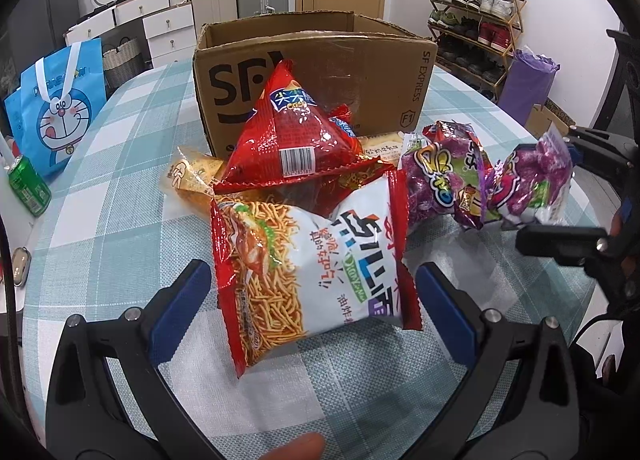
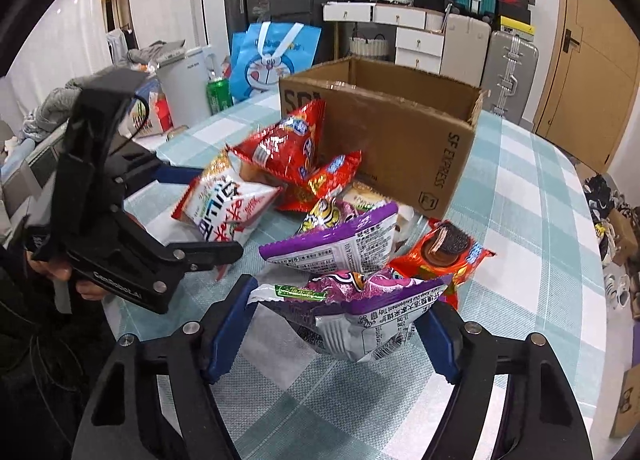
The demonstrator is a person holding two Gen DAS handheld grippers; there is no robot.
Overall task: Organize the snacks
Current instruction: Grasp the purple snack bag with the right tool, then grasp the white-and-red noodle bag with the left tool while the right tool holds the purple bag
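A pile of snack packets lies on the checked tablecloth in front of an open cardboard box (image 1: pixel 312 72) (image 2: pixel 396 132). My left gripper (image 1: pixel 314 300) is open, its blue pads on either side of a white-and-red noodle snack packet (image 1: pixel 308 280) (image 2: pixel 224 204), not clamping it. My right gripper (image 2: pixel 340 324) is open around a purple packet (image 2: pixel 360 316) (image 1: pixel 532 184). A second purple packet (image 2: pixel 340 240) (image 1: pixel 436 176) lies behind it. A red triangular packet (image 1: pixel 292 128) (image 2: pixel 288 144) leans on the box. An orange cookie packet (image 2: pixel 444 252) lies to the right.
A green can (image 1: pixel 28 184) (image 2: pixel 218 96) and a blue Doraemon bag (image 1: pixel 60 100) (image 2: pixel 272 56) stand at the table's left. A yellow packet (image 1: pixel 192 176) lies left of the pile. Suitcases, drawers and a shoe rack (image 1: pixel 476 16) stand beyond the table.
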